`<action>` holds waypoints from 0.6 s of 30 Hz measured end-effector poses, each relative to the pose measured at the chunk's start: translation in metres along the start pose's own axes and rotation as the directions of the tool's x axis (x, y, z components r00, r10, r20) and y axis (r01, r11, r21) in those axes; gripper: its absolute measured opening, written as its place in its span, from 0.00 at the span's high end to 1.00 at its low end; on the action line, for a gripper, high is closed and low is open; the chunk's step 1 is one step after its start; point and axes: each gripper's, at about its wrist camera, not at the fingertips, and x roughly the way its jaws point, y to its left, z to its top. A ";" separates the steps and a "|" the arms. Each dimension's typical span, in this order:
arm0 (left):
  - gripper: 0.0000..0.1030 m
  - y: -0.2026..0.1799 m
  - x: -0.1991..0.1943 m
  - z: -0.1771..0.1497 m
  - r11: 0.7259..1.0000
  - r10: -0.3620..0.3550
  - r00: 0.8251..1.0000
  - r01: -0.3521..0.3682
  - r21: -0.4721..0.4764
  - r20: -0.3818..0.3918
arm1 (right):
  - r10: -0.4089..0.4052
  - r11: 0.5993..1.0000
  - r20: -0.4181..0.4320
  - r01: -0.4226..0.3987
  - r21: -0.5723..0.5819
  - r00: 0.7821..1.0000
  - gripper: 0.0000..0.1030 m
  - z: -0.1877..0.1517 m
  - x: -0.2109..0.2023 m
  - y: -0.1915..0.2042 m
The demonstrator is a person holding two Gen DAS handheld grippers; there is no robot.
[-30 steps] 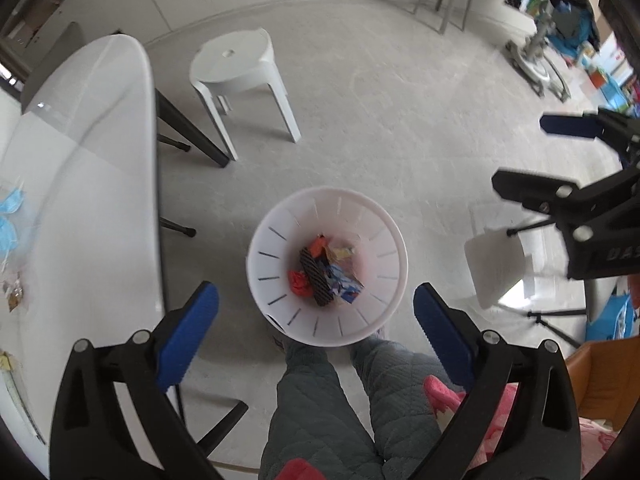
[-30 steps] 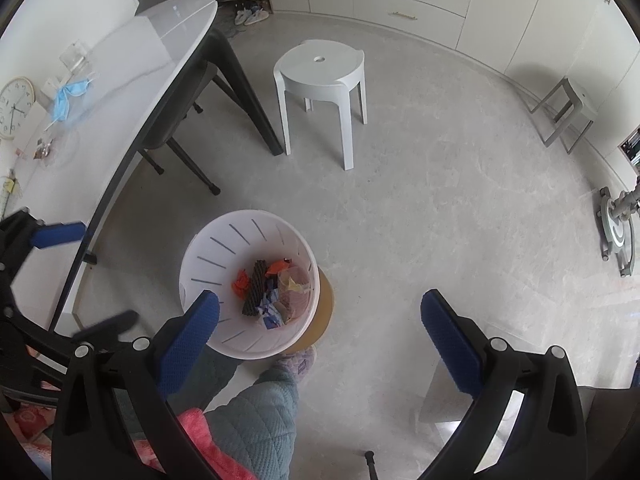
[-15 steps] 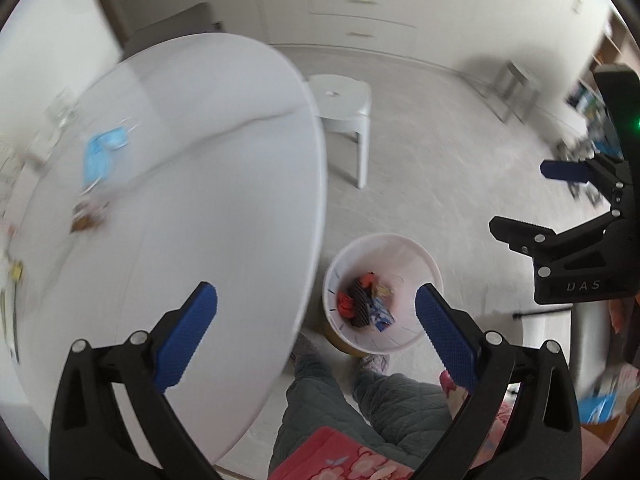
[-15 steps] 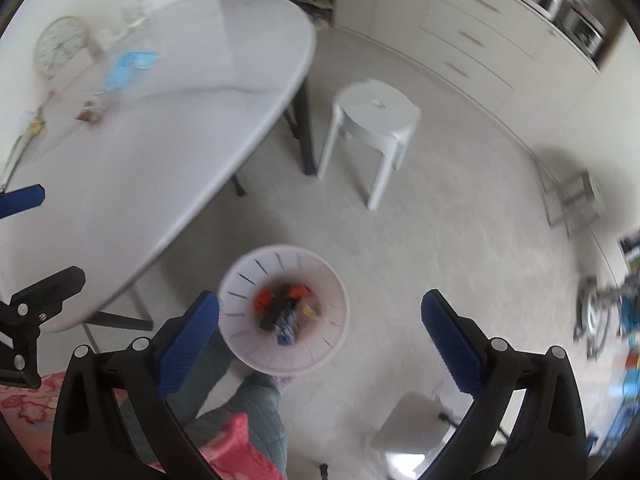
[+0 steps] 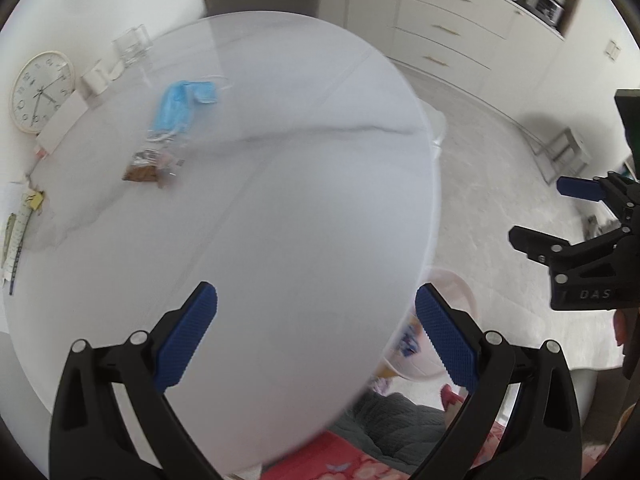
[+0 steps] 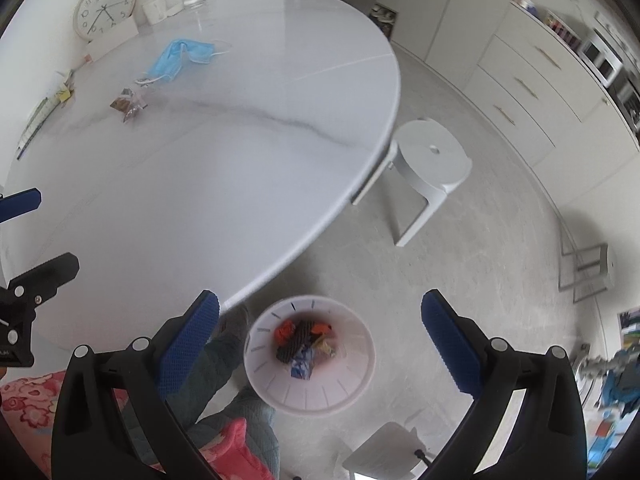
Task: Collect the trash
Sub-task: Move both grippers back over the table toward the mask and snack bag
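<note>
Trash lies on the far left part of the white worktop [image 6: 248,128]: a blue face mask [image 6: 178,56] and, just beside it toward the near edge, a small brown wrapper [image 6: 128,105]. On the floor beside the worktop's near edge stands a white bin [image 6: 310,358] with coloured scraps in it. Above the bin hangs the right hand-held gripper [image 6: 320,338], fingers spread and empty. Over the bare worktop, the left hand-held gripper [image 5: 316,334] is likewise spread, gripping nothing.

The letters "DAS" stand on the right tongs [image 5: 576,216]; the clock [image 6: 105,6] face shows numerals 1–12.
</note>
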 end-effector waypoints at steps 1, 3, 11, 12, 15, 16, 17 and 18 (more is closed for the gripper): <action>0.08 0.012 0.005 0.005 1.000 0.014 1.000 -0.014 -0.012 0.001 | 0.009 1.000 0.002 -0.009 -0.002 1.000 0.03 0.007 0.003 0.004; 0.08 0.035 0.013 0.015 0.998 0.046 0.999 -0.046 -0.040 0.006 | 0.046 0.999 0.016 -0.046 0.000 0.999 0.03 0.033 0.012 0.015; 0.08 0.130 0.063 0.051 0.978 0.209 0.976 -0.210 0.008 0.067 | 0.236 0.970 0.021 -0.237 0.061 0.972 0.03 0.127 0.060 0.054; 0.08 0.140 0.072 0.056 0.973 0.221 0.972 -0.226 0.047 0.081 | 0.251 0.965 0.014 -0.251 0.071 0.968 0.03 0.141 0.068 0.059; 0.08 0.165 0.096 0.067 0.950 0.256 0.960 -0.272 0.155 0.114 | 0.283 0.954 -0.004 -0.281 0.104 0.959 0.03 0.177 0.089 0.073; 0.08 0.171 0.102 0.070 0.941 0.266 0.956 -0.285 0.184 0.122 | 0.290 0.951 -0.009 -0.287 0.115 0.957 0.03 0.186 0.094 0.076; 0.08 0.179 0.108 0.074 0.932 0.276 0.952 -0.298 0.207 0.132 | 0.306 0.944 -0.012 -0.302 0.131 0.952 0.03 0.199 0.102 0.080; 0.08 0.184 0.113 0.077 0.917 0.288 0.945 -0.318 0.239 0.153 | 0.319 0.939 -0.010 -0.314 0.142 0.948 0.03 0.209 0.107 0.082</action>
